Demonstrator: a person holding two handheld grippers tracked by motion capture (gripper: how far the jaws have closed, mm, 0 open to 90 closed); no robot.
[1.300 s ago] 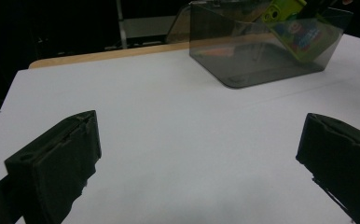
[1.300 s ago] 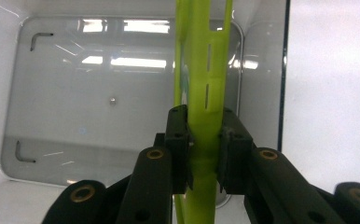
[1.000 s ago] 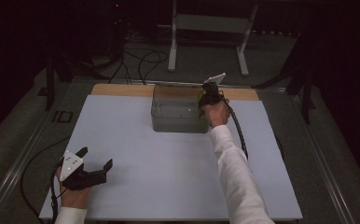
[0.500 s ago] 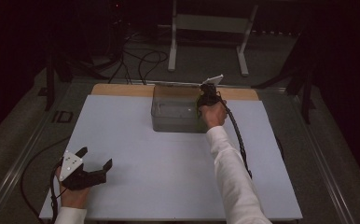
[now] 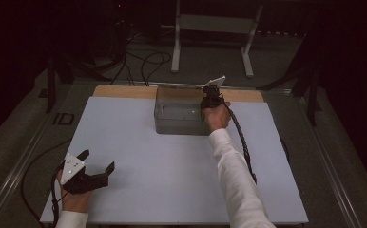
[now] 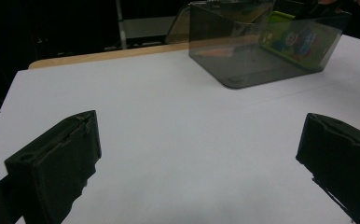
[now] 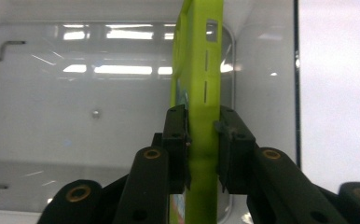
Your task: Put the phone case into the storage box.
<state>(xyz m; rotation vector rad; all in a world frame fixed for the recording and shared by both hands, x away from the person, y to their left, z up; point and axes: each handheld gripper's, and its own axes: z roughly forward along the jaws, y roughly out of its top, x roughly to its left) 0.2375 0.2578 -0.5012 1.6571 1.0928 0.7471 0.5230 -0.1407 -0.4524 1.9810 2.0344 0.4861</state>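
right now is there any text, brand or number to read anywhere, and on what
None can be read.
Green phone case, clamped in the right gripper inside the clear bin: its printed face shows a cartoon picture, any lettering too blurred.
Left gripper: its grey plate looks blank.

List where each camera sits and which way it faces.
High view: above the person's side, facing forward and down on the white table; both forearms show.
Left gripper view: low on the left gripper, facing the smoky clear bin.
Right gripper view: on the right gripper, looking down into the bin.
Both gripper views share the green phone case.
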